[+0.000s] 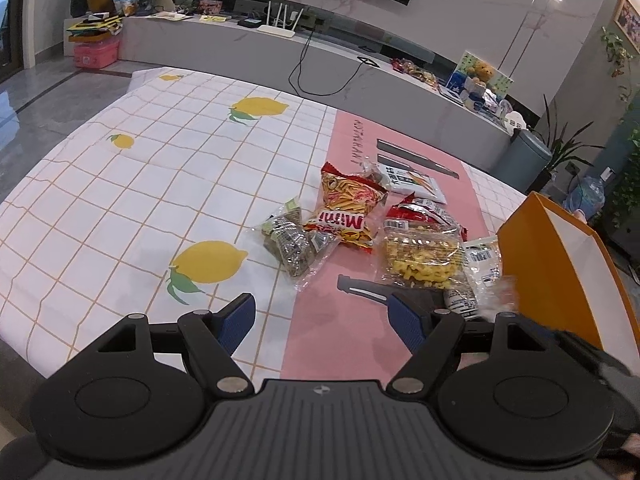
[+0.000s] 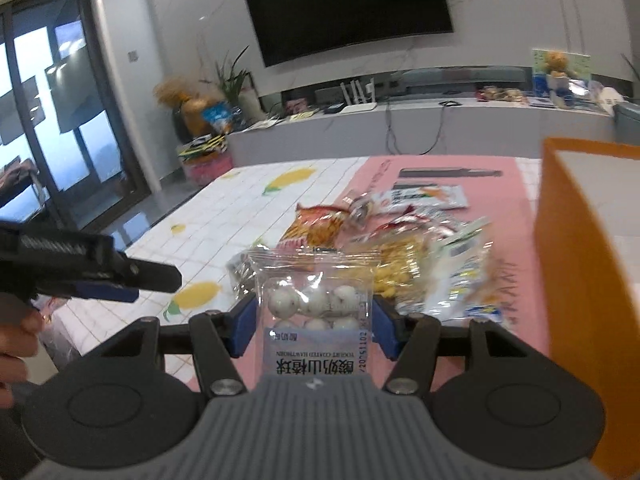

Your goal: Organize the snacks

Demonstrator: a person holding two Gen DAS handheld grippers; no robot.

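A pile of snack packets lies on the table: a red Mimi chips bag (image 1: 349,209), a clear bag of dark wrapped sweets (image 1: 294,242), a clear bag of yellow snacks (image 1: 420,258) and a white packet (image 1: 412,180). My left gripper (image 1: 323,322) is open and empty, just short of the pile. My right gripper (image 2: 316,320) is shut on a clear packet of white yogurt hawthorn balls (image 2: 316,300), held above the table beside the orange box (image 2: 580,280). The orange box also shows at the right in the left wrist view (image 1: 560,272).
The table wears a white lemon-print cloth (image 1: 160,184) with a pink mat (image 1: 360,320) under the snacks. The left gripper shows at the left in the right wrist view (image 2: 120,276). A TV bench (image 1: 280,48) stands beyond the table.
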